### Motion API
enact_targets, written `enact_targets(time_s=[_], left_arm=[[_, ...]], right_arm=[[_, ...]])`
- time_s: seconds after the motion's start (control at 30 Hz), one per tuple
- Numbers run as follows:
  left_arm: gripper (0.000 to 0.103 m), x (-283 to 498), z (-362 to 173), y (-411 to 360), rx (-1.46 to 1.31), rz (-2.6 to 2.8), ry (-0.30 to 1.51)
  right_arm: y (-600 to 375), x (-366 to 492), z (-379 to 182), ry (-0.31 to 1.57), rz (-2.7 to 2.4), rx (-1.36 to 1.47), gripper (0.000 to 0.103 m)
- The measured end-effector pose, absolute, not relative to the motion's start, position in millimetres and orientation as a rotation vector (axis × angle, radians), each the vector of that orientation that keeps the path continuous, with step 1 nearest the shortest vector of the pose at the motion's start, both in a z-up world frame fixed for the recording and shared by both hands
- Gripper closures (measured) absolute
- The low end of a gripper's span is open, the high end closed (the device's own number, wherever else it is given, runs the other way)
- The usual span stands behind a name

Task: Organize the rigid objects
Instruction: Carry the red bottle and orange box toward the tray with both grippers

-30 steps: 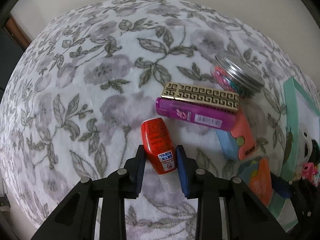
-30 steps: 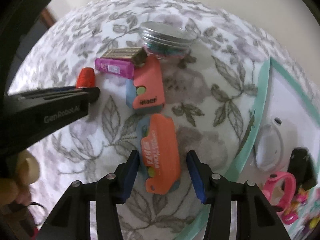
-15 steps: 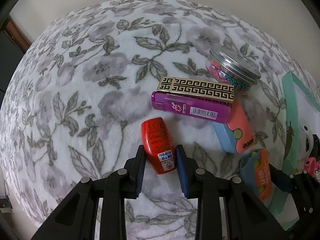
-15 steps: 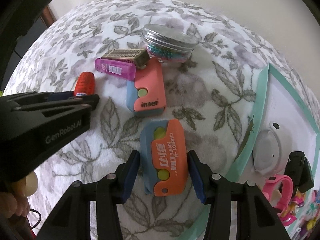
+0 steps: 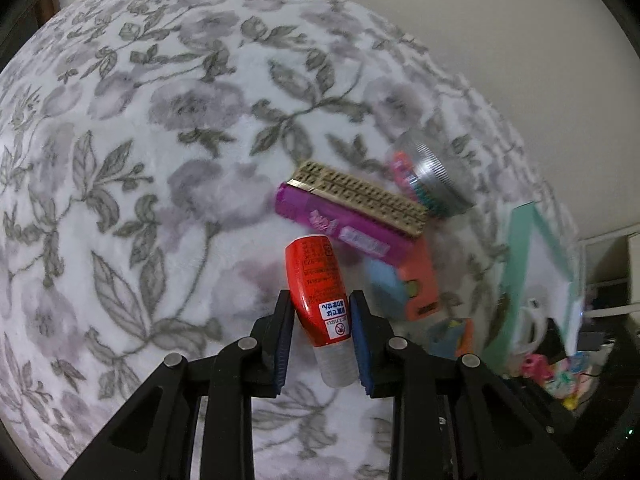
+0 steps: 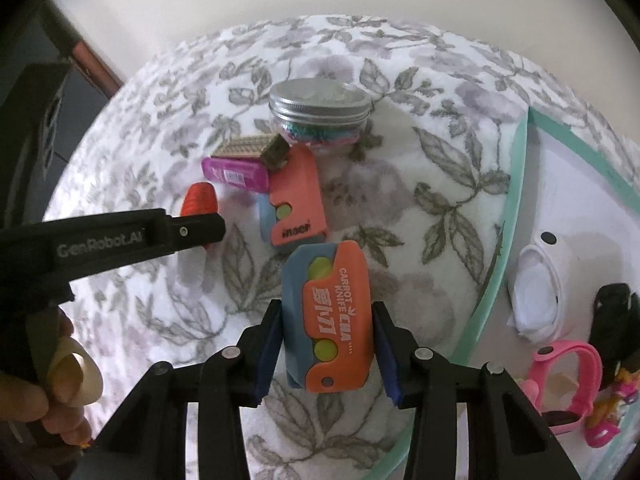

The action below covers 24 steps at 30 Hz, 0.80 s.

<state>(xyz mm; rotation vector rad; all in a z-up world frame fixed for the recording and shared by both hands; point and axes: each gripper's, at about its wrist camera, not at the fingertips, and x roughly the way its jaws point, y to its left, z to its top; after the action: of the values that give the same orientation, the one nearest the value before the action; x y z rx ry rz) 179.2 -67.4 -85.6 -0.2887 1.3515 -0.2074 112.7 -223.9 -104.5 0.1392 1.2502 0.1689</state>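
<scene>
Left gripper (image 5: 320,336) fingers clamp the red bottle (image 5: 318,284); right gripper (image 6: 326,344) fingers clamp the orange carrot knife (image 6: 330,316).

Two black two-finger grippers are in view: the left gripper (image 5: 320,340) and the right gripper (image 6: 326,350). There is one red bottle (image 5: 318,280) with a clear cap. Two orange-and-blue carrot knives appear: one (image 6: 330,320) nearer, another (image 6: 294,200) farther. One purple lighter (image 6: 236,174), one gold patterned case (image 6: 250,148), and one clear jar (image 6: 318,114) with a silver lid lie on one floral blanket (image 6: 440,208). One teal-edged tray (image 6: 504,240) holds one pink watch (image 6: 568,380), one white case (image 6: 536,300), and several small toys too blurred to count.
</scene>
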Motion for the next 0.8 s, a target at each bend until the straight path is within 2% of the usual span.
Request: enact_targets(time_s=[0.37,0.8], left_arm=[[0.082,173.3,-2.7,-93.8,-0.268,-0.339,1.135],[0.082,158.2,16.9,-142.5,-0.264,-0.471,1.088]], right_arm=[[-266.9,100.5,-58.0,1.107,0.171,0.305,0.057],[-334.0,81.1,-19.9,0.973,0.047,0.395,0.057]])
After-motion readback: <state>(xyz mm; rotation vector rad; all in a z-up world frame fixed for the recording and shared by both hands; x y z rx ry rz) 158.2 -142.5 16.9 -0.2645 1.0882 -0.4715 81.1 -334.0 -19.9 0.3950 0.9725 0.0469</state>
